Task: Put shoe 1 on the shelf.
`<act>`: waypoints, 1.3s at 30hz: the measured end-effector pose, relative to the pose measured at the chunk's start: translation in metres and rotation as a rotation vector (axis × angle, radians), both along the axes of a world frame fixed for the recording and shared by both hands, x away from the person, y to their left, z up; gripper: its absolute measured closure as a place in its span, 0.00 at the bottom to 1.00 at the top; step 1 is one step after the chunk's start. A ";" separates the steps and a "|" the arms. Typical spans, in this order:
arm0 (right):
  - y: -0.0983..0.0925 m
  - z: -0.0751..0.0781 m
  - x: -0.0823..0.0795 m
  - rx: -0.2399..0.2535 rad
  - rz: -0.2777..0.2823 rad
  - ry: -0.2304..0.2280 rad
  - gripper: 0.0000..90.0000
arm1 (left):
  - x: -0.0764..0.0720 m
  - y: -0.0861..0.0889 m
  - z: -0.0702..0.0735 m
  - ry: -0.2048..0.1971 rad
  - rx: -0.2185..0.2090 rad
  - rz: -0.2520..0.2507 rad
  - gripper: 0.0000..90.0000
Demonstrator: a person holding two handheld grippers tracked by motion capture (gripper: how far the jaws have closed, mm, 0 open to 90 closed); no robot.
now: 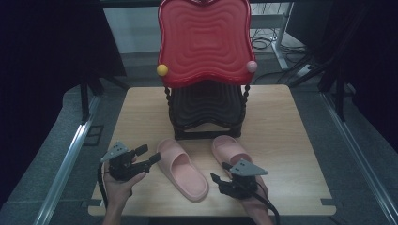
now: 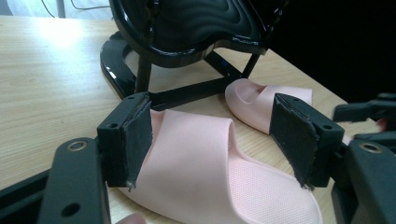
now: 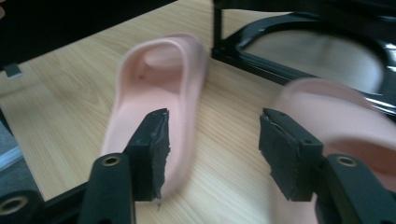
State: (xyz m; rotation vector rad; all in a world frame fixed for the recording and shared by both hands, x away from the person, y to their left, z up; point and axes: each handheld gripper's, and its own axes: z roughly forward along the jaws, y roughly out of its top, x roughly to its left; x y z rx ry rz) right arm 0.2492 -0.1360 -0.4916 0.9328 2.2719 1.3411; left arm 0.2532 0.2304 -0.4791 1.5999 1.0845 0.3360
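Note:
Two pink slippers lie side by side on the wooden table (image 1: 291, 140), toes toward a black stand (image 1: 206, 110). The left slipper (image 1: 183, 171) is angled, and the right slipper (image 1: 230, 149) is partly covered by my right gripper. My left gripper (image 1: 149, 154) sits just left of the left slipper, open. In the left gripper view its pads (image 2: 140, 135) frame the left slipper (image 2: 205, 172) without touching it, and the right slipper (image 2: 261, 100) lies beyond. My right gripper (image 1: 219, 171) hovers between the slippers, open over bare wood. The right gripper view shows the left slipper (image 3: 154, 79) and the blurred right slipper (image 3: 336, 116).
The black stand carries a red wavy panel (image 1: 204, 40) with a yellow ball (image 1: 162, 70) and a pink ball (image 1: 252, 66) at its lower corners. Its base bars (image 2: 187, 91) lie just beyond the slipper toes. Metal rails and dark floor surround the table.

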 end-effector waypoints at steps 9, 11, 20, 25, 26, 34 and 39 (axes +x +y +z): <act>0.065 -0.019 0.023 -0.019 0.009 0.091 0.60 | 0.001 0.003 -0.003 0.010 -0.005 0.002 0.33; 0.070 -0.021 0.026 -0.022 0.005 0.094 0.61 | 0.001 0.002 -0.003 0.011 -0.005 0.001 0.33; 0.097 -0.034 0.058 -0.012 -0.060 0.121 0.73 | 0.001 0.002 -0.006 0.018 -0.006 -0.001 0.33; 0.102 -0.041 0.069 -0.001 -0.080 0.152 0.78 | 0.002 0.002 -0.007 0.020 -0.006 -0.001 0.33; 0.103 -0.044 0.072 0.009 -0.080 0.177 0.82 | 0.002 0.003 -0.007 0.021 -0.006 -0.001 0.33; 0.103 -0.046 0.074 0.033 -0.104 0.192 0.91 | 0.001 0.006 -0.008 0.023 -0.011 0.010 0.33; 0.102 -0.044 0.072 0.050 -0.108 0.195 0.93 | 0.001 0.006 -0.008 0.022 -0.004 0.008 0.33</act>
